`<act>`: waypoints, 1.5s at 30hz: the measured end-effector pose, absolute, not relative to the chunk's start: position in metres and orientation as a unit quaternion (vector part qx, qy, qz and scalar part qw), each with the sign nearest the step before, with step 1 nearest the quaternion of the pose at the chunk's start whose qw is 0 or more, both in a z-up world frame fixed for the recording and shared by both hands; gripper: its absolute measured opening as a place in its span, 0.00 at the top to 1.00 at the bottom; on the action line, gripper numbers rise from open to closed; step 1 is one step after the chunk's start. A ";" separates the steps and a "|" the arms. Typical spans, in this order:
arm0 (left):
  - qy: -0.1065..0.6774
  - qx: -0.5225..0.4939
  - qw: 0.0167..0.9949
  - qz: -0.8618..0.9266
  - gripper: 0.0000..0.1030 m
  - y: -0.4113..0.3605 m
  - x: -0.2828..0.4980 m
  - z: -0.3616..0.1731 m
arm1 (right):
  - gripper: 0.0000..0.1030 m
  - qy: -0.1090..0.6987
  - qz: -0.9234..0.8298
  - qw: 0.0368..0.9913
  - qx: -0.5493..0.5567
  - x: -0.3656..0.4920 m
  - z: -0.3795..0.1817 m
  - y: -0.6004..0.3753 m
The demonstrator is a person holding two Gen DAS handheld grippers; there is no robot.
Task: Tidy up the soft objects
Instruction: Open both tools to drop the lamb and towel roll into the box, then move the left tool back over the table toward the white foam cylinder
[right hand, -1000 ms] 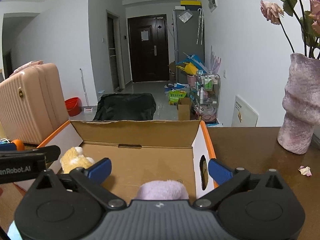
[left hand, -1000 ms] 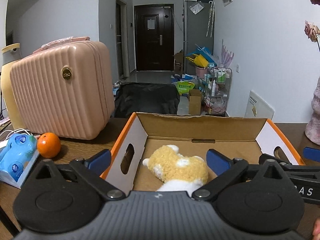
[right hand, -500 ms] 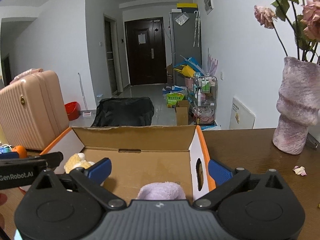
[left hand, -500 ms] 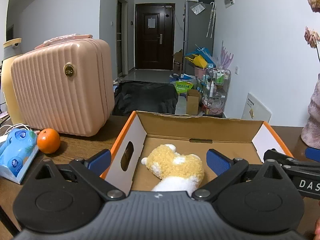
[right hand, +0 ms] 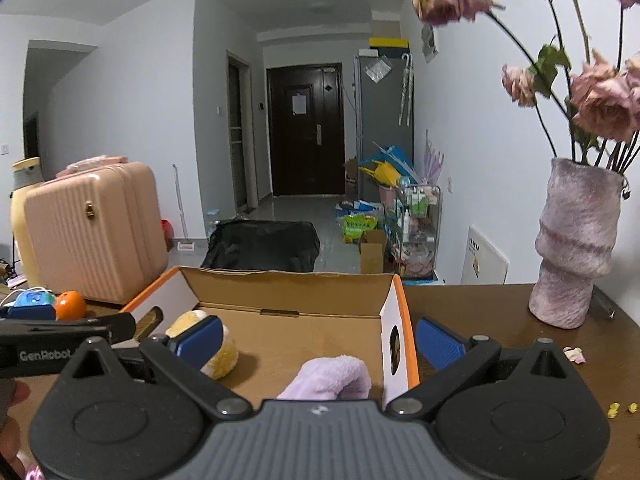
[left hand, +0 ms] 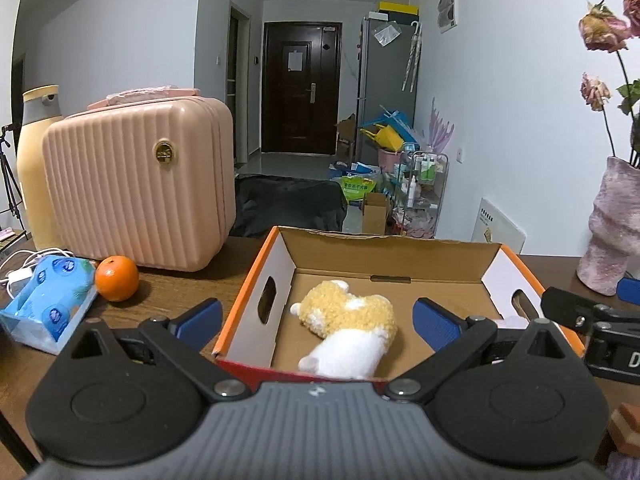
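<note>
Grippers have lifted back from the cardboard box [left hand: 432,256]: left gripper [left hand: 316,320] and right gripper [right hand: 318,338] both gape wide, empty. Yellow plush [left hand: 348,320] lies mid-frame, purple plush [right hand: 328,376] at lower centre, both boxed; placement looks finished.

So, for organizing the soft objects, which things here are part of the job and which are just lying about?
Job:
- yellow-and-white plush toy, lying in the box
- lilac plush, also in the box
- cardboard box

Lying about:
- orange
- tissue pack
- pink suitcase
- vase of dried flowers
</note>
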State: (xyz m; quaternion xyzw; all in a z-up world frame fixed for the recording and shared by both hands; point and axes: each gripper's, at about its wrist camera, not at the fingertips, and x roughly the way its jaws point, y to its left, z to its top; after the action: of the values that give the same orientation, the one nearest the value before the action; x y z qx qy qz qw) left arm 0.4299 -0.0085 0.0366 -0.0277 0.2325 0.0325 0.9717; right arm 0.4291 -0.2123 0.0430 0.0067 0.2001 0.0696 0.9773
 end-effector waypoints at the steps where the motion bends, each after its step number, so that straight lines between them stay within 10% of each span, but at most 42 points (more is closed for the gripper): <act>1: 0.232 -0.029 0.972 0.033 0.00 -0.007 0.426 0.037 | 0.00 0.198 0.071 0.978 0.005 0.424 0.044 -0.212; 45: 0.209 -0.036 0.977 0.002 0.00 0.041 0.242 0.025 | 0.00 0.187 0.119 0.975 -0.027 0.244 0.001 -0.174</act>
State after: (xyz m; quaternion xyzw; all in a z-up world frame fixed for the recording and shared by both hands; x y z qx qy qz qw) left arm 0.2417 0.0412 0.0255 -0.0359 0.2091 0.0016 0.9772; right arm 0.2437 -0.1741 0.0010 -0.0272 0.1875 0.1189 0.9747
